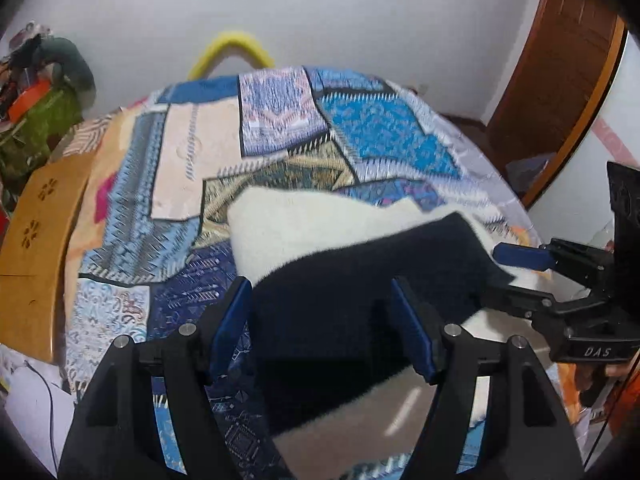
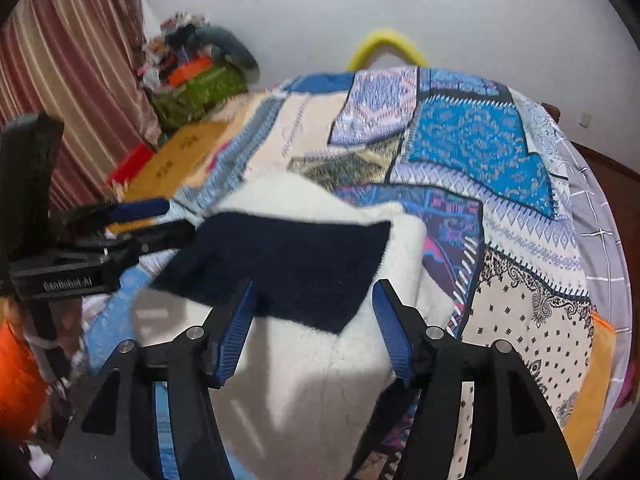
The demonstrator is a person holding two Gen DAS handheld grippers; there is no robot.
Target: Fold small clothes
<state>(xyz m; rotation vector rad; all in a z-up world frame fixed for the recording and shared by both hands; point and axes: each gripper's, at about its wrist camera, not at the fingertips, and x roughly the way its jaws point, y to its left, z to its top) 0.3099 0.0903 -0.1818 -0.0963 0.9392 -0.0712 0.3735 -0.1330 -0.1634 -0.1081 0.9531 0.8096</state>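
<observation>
Left wrist: patchwork bedspread (image 1: pixel 280 140), white wall (image 1: pixel 360 20).

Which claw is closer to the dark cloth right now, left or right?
Hard to separate. In its own view the left claw has the dark cloth between its open fingers, not pinched. The right claw, also open, sits at the cloth's near edge.

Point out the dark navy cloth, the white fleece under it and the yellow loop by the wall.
dark navy cloth (image 2: pixel 288 256), right wrist view, middle of its flat top.
white fleece (image 2: pixel 320 364), right wrist view, bare part nearest the camera.
yellow loop (image 1: pixel 234 42), left wrist view, top of its arch.
</observation>
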